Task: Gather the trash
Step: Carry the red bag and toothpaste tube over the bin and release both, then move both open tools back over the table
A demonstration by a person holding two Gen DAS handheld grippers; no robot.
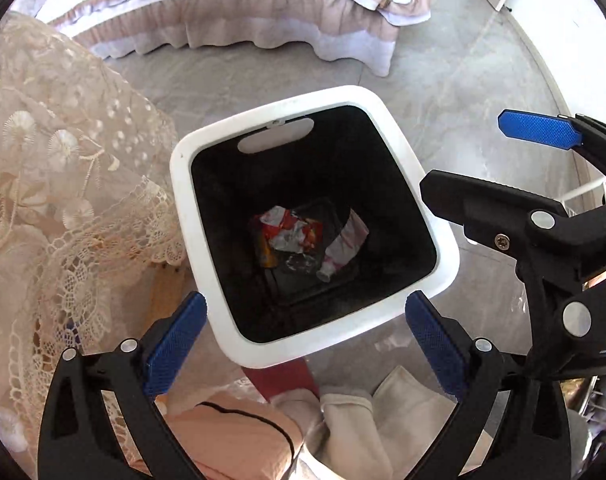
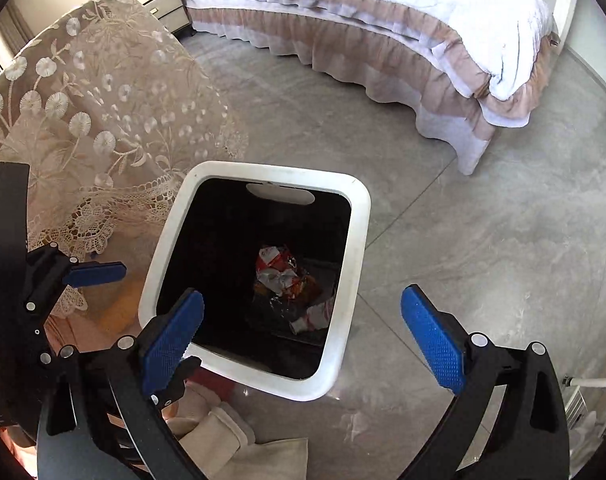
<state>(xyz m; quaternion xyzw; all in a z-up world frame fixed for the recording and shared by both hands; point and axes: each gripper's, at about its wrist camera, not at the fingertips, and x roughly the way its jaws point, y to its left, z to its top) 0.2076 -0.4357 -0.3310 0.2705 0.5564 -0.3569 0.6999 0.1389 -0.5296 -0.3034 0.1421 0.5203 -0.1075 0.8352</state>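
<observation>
Both of your grippers hang over the bin with nothing in them: your left gripper point(image 1: 305, 344) has its blue pads spread wide on either side of the near rim, and your right gripper point(image 2: 303, 340) stands equally wide, empty between the fingers. Below you, the white-rimmed trash bin point(image 1: 403, 148) stands on the grey floor point(image 2: 483, 220), its black inside holding the trash: a crumpled red and white wrapper point(image 1: 289, 228) and a small white and pink tube point(image 1: 345, 246) just beside it at the bottom. A lace tablecloth point(image 2: 95, 112) hangs just beside the bin. A bed with a frilled skirt point(image 2: 383, 40) stands well apart across the floor.
</observation>
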